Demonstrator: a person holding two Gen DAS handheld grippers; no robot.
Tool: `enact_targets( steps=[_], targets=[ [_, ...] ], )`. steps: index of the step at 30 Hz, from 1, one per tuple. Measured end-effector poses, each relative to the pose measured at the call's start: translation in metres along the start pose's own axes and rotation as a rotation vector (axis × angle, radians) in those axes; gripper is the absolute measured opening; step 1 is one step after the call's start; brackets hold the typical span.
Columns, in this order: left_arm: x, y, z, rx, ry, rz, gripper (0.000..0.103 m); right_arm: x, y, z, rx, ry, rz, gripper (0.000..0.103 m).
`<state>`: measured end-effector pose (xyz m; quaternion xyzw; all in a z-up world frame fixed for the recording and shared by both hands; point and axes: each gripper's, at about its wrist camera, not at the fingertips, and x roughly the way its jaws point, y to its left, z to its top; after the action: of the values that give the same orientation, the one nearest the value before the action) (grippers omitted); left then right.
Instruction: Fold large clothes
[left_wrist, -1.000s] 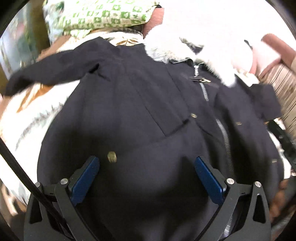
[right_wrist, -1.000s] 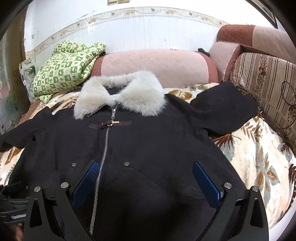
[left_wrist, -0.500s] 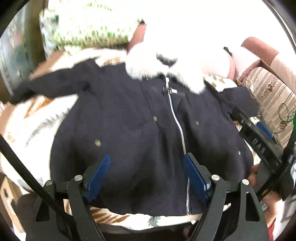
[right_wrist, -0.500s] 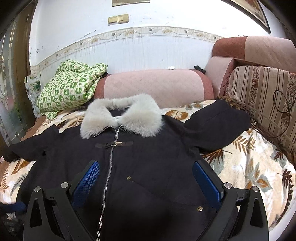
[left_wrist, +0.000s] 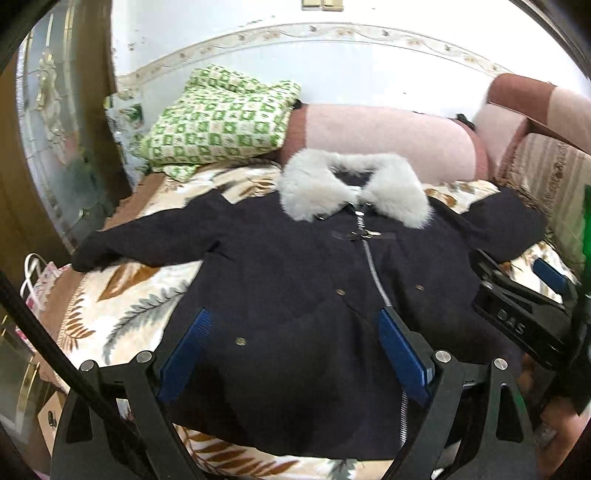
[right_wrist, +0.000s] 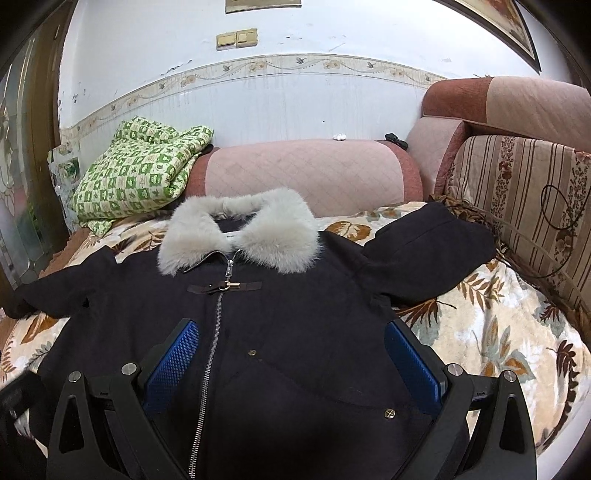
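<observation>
A dark navy coat with a pale grey fur collar lies spread face up on a leaf-patterned sofa cover, zipped, sleeves out to both sides. It also shows in the right wrist view, collar at the far end. My left gripper is open and empty above the coat's lower left front. My right gripper is open and empty above the coat's lower middle; it also shows at the right edge of the left wrist view.
A green checked quilt is piled at the far left by the pink bolster. A striped cushion lines the right side. A door and a bag stand at the left.
Both grippers have pulled back and risen from the coat, so more of it and the wall shows. The left view has swung right to centre the coat.
</observation>
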<state>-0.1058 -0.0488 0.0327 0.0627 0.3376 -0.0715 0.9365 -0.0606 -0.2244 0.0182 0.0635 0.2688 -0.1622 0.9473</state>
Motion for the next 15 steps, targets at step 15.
enact_targets(
  steps=[15],
  targets=[
    [0.023,0.018,-0.006,-0.064,0.036,0.060,0.090,-0.005,0.013,-0.006,-0.030,0.021,0.015,0.102]
  ],
)
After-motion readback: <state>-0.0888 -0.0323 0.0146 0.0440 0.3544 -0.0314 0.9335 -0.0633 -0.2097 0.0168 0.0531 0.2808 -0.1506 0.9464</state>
